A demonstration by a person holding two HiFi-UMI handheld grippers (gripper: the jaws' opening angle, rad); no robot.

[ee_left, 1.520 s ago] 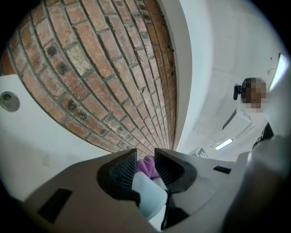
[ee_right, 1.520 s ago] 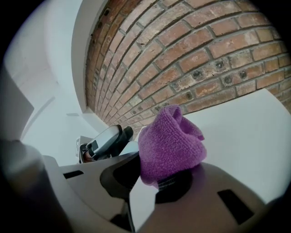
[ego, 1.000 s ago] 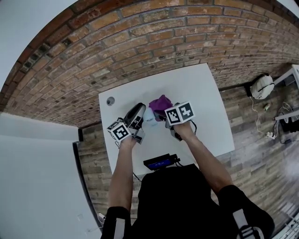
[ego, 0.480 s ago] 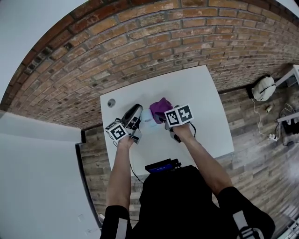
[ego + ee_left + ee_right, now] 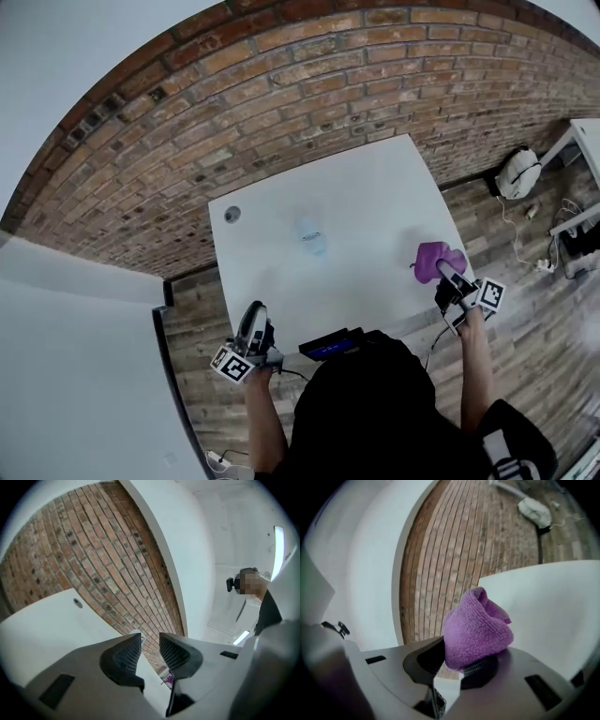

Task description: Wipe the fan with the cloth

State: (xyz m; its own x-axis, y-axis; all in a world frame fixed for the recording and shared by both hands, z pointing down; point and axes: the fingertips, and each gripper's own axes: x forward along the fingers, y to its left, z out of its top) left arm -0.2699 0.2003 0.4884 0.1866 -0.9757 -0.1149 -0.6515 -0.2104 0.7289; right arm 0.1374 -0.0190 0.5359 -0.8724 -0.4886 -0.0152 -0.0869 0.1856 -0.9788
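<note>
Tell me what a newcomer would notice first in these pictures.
The purple cloth stands out most, bunched in the shut tongs of the right gripper at the right edge of the white table. The left gripper is at the table's near left corner, tongs apart and empty. Between them the small pale fan stands alone mid-table, with the brick wall behind.
</note>
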